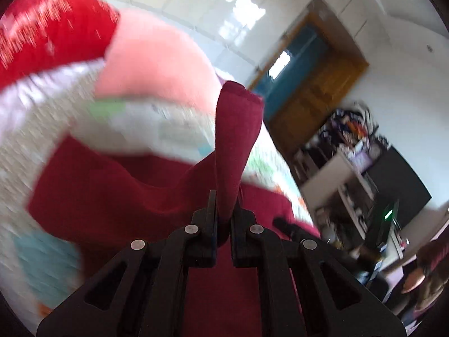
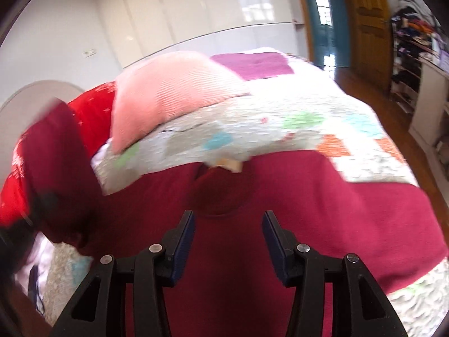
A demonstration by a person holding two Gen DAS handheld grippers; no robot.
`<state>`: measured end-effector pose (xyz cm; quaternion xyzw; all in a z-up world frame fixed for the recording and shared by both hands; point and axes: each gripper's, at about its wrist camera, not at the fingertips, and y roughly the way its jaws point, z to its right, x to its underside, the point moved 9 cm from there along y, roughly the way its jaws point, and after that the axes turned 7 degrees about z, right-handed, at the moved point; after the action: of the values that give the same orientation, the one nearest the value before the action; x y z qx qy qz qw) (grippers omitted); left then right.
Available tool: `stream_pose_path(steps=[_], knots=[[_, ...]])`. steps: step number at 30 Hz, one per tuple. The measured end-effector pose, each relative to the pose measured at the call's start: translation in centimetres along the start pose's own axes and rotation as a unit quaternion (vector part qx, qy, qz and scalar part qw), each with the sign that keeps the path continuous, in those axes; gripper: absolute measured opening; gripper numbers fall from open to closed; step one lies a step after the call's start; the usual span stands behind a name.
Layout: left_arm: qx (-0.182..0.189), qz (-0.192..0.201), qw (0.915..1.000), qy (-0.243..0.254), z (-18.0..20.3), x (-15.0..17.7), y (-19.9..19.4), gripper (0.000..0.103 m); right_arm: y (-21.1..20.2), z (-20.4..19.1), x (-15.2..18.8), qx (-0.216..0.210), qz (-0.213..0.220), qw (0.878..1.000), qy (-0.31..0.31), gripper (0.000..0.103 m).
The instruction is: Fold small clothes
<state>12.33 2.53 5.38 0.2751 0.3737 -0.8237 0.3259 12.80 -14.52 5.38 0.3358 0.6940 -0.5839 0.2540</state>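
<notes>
A dark red garment (image 2: 308, 196) lies spread on a patchwork quilt (image 2: 280, 123), with its neckline and a pale label (image 2: 227, 165) towards the pillows. My right gripper (image 2: 228, 219) hovers open over the garment's middle, and no cloth is between its fingers. My left gripper (image 1: 224, 202) is shut on a narrow strip of the same dark red garment (image 1: 238, 129), which stands up between its fingers. The rest of the cloth (image 1: 112, 185) trails below it. At the left of the right wrist view, a lifted, blurred fold of the garment (image 2: 53, 174) shows.
A pink pillow (image 2: 168, 90) and a bright red pillow (image 2: 92, 112) rest at the head of the bed. A purple patch (image 2: 252, 63) lies at the far side. Shelves with clothes (image 2: 415, 45) and a wooden door (image 2: 367, 19) stand at the right. A seated person (image 1: 421, 278) is at the left wrist view's lower right.
</notes>
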Motion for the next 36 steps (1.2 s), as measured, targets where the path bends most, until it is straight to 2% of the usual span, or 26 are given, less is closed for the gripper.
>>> stream_pose_path(steps=[3, 5, 6, 8, 9, 11, 13, 15, 16, 18, 21, 23, 25, 27, 30, 32, 34, 36], knots=[[0.004, -0.072, 0.9973, -0.012, 0.4, 5.0, 5.0, 0.004, 0.2, 3.2, 0.1, 0.017, -0.003, 1.000, 0.015, 0.048], [-0.025, -0.098, 0.9948, 0.006, -0.2, 7.0, 6.6, 0.004, 0.7, 4.9, 0.4, 0.018, -0.010, 1.000, 0.023, 0.049], [-0.033, -0.109, 0.9934, 0.014, -0.5, 7.5, 6.2, 0.004, 1.2, 5.5, 0.6, 0.008, -0.018, 0.999, 0.028, 0.050], [-0.030, -0.106, 0.9935, 0.028, 0.1, 6.8, 4.7, 0.005, 2.6, 6.0, 0.8, -0.015, -0.035, 0.999, 0.035, 0.054], [-0.038, -0.099, 0.9932, 0.047, 0.5, 6.2, 3.5, 0.010, 3.1, 6.1, 0.8, -0.026, -0.043, 0.998, 0.037, 0.054], [-0.053, -0.077, 0.9921, 0.084, 1.2, 4.8, 1.7, 0.025, 4.0, 5.5, 0.9, -0.054, -0.055, 0.996, 0.045, 0.055], [-0.068, -0.044, 0.9908, 0.108, 1.8, 3.6, 0.6, 0.061, 4.6, 4.9, 0.6, -0.085, -0.063, 0.993, 0.059, 0.061], [-0.097, 0.012, 0.9862, 0.134, 1.2, 1.8, -0.9, 0.068, 5.3, 4.6, 0.3, -0.110, -0.069, 0.988, 0.079, 0.065], [-0.108, 0.021, 0.9833, 0.145, 0.7, 1.5, -0.5, 0.068, 5.7, 4.5, 0.3, -0.119, -0.074, 0.987, 0.084, 0.065], [-0.134, 0.008, 0.9789, 0.154, -1.1, 1.5, 0.7, 0.068, 6.7, 4.6, 0.9, -0.112, -0.094, 0.986, 0.078, 0.065], [-0.153, -0.008, 0.9805, 0.123, -4.1, 1.4, 2.7, 0.068, 7.0, 4.2, 1.8, -0.115, -0.114, 0.985, 0.052, 0.065], [-0.167, -0.033, 0.9802, 0.101, -4.8, 2.3, 3.6, 0.068, 6.6, 3.6, 2.4, -0.118, -0.124, 0.985, 0.032, 0.065], [-0.179, -0.050, 0.9787, 0.088, -5.2, 2.8, 4.2, 0.068, 6.5, 3.1, 3.4, -0.102, -0.138, 0.985, 0.000, 0.065], [-0.196, -0.051, 0.9756, 0.086, -5.5, 3.0, 3.5, 0.068, 6.6, 2.5, 4.2, -0.079, -0.135, 0.987, -0.047, 0.064], [-0.213, -0.062, 0.9724, 0.071, -4.8, 3.6, 2.3, 0.068, 7.4, 1.2, 4.8, -0.042, -0.126, 0.984, -0.117, 0.042], [-0.232, -0.057, 0.9693, 0.056, -4.6, 3.1, 1.5, 0.068, 7.3, 0.0, 4.9, -0.054, -0.134, 0.981, -0.130, 0.009], [-0.258, -0.042, 0.9644, 0.043, -4.5, 2.6, 0.3, 0.068, 7.0, -0.5, 4.6, -0.056, -0.151, 0.977, -0.138, 0.004], [-0.283, -0.033, 0.9580, 0.034, -4.5, 2.2, -0.3, 0.068, 6.3, -1.2, 4.0, -0.080, -0.175, 0.972, -0.133, 0.003]])
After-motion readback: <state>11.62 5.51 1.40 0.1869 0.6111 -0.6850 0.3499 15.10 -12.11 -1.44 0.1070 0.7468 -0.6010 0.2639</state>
